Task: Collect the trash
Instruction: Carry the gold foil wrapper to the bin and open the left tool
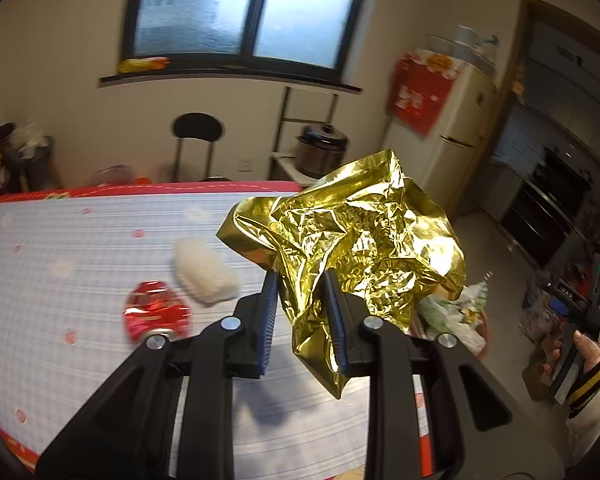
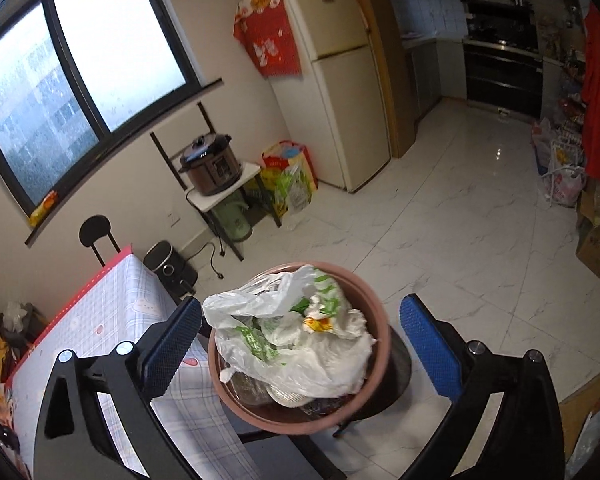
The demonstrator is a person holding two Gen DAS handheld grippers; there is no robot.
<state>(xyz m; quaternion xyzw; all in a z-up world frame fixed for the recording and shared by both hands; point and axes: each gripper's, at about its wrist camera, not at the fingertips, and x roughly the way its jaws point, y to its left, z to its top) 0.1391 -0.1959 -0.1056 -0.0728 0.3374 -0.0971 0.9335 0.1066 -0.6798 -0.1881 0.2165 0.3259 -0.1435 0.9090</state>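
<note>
The left gripper (image 1: 300, 312) is pinched on a crumpled sheet of gold foil (image 1: 364, 240), which is held clear of the table (image 1: 100, 240) near its right edge. The right gripper (image 2: 300, 344) is spread wide with nothing between its pads; it hangs over the trash bin (image 2: 364, 404), a round pinkish-brown tub that stands just beside the table's right end. The step in hand is judged to be the carrying of the foil to the bin. For a clean drop, the foil should be brought right over the bin's mouth before the pinch is released, since a light, stiff sheet of this kind is likely to drift or catch on the rim. The grip should be kept firm but not crushing (foil tears easily along its creases). The bin is already heaped with a loose white plastic bag (image 2: 300, 344) printed in green, so the foil may have to be placed toward the open part of the mouth, or it could slide off the soft pile. The open right gripper should be kept clear of the left one's path. Two items remain on the checked tablecloth: a white, fuzzy, oblong lump (image 1: 204, 276) and, just to its left and nearer, a red shiny wrapper (image 1: 156, 314), wrinkled and reflective. The gripper pads (image 1: 270, 320) are blue and ribbed, which should help against slip on slick film.
</note>
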